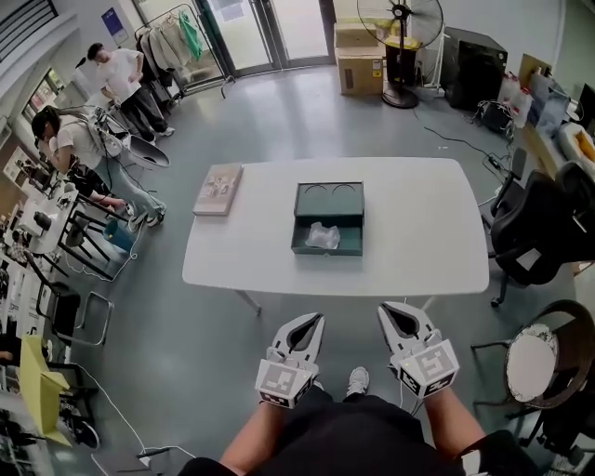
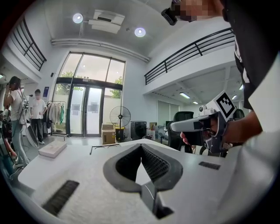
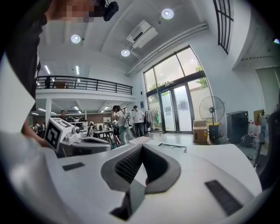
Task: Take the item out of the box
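While the left hand-held gripper (image 1: 314, 322) and right hand-held gripper (image 1: 387, 310) are hanging clenched and empty, the crumpled clear plastic item (image 1: 323, 236) is lying ahead in the dark green box (image 1: 327, 250) — nearer the left.

— Any writing you can read?
— None. The cube (image 1: 284, 381) on my left gripper (image 1: 319, 321) and the cube (image 1: 429, 365) on my right gripper (image 1: 383, 309) carry only black-and-white square patterns, no letters.
— And farther out?
— The book (image 1: 218, 189) ahead and left of my grippers has a cover too small to read. The blue sign (image 1: 112, 20) on the far wall is just as unreadable.
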`<state>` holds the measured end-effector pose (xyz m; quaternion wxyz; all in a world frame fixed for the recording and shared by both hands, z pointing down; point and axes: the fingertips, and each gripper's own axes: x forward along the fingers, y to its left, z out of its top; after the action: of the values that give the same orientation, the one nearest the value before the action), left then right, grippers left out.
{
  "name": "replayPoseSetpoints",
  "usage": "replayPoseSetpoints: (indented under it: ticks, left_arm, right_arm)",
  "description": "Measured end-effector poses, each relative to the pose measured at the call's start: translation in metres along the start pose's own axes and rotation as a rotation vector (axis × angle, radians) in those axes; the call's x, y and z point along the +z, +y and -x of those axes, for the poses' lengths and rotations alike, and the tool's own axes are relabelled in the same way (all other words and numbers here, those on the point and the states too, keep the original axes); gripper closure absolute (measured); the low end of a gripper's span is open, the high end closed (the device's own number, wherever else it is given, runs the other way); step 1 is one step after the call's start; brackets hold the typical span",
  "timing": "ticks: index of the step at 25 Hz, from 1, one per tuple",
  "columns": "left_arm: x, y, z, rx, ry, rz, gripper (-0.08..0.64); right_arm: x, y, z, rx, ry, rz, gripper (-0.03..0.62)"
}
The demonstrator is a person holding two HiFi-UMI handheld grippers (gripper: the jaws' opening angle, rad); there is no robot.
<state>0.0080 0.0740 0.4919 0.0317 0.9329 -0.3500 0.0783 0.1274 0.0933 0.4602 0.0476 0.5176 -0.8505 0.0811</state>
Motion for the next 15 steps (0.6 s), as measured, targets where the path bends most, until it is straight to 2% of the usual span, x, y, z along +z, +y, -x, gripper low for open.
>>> replayPoseSetpoints:
  ticks: [9,15]
  left_arm:
    - [-0.012,0.042,-0.029,0.017,0.001,0.048,0.548]
    - [0.002,0.1,-0.055,0.013,-0.016,0.035,0.548]
  right_arm:
    - [-0.002,-0.01,-0.062,0.044,0.027,0.013,0.586]
    - [0.012,-0.025,-0.12,0.022,0.033,0.033,0.586]
